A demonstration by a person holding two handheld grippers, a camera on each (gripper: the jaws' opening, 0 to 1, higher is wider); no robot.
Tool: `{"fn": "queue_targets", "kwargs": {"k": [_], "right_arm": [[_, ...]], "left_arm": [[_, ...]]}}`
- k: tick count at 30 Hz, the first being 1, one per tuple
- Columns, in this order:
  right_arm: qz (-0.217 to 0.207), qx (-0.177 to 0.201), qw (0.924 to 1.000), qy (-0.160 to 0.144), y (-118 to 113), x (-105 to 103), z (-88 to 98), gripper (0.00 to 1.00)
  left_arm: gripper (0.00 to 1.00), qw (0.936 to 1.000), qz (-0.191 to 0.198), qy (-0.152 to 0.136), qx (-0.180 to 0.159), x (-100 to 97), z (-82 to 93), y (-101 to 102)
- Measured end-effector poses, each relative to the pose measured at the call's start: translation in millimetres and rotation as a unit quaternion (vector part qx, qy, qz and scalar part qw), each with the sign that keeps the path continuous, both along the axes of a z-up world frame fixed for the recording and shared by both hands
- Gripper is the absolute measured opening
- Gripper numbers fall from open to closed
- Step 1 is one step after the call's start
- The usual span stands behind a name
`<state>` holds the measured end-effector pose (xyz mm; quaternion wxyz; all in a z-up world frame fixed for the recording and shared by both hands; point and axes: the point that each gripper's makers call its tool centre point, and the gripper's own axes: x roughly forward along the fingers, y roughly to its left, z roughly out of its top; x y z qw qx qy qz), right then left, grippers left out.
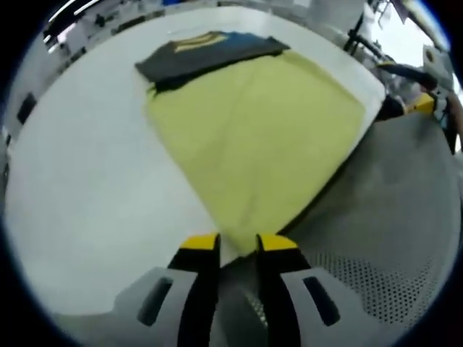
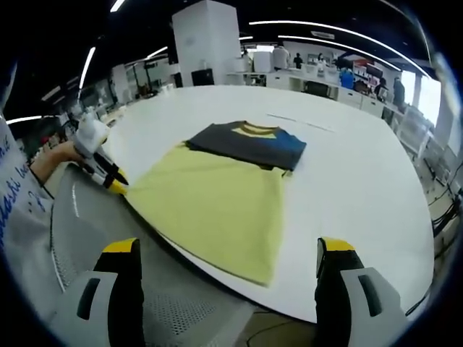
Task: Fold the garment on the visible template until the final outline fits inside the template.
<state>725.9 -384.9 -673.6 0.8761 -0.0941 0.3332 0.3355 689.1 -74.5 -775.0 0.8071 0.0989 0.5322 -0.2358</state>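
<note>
The dark garment (image 2: 248,143) sits folded at the far end of the yellow template (image 2: 213,206). The left gripper (image 1: 237,244) pinches the template's near corner, probably steadying it. The right gripper (image 2: 227,254) hangs wide open, holding nothing.

Both tongs (image 1: 237,242) (image 2: 228,249) have black jaws, yellow tips and grey slotted housings.
</note>
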Motion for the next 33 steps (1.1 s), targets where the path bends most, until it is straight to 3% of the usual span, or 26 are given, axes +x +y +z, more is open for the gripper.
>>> {"fn": "queue_targets", "kwargs": {"k": [17, 24, 27, 33], "right_arm": [[0.000, 0.000, 1.0000, 0.004, 1.0, 0.2, -3.4, 1.00], [0.002, -0.029, 0.9994, 0.017, -2.0, 0.6, -18.6, 0.99], [0.013, -0.031, 0.9993, 0.019, -1.6, 0.1, -24.6, 0.91], [-0.014, -0.022, 0.9995, 0.018, -9.8, 9.5, -35.4, 0.81]], "left_arm": [[0.13, 0.9999, -0.011, 0.003, 0.010, 0.7, -5.2, 0.6], [0.11, 0.9997, -0.015, -0.001, 0.021, 1.7, -5.5, 1.8], [0.10, 0.9997, -0.010, -0.002, 0.022, 1.8, -5.5, 2.1], [0.05, 0.9998, -0.011, 0.003, 0.017, 0.0, -6.2, -1.7]]}}
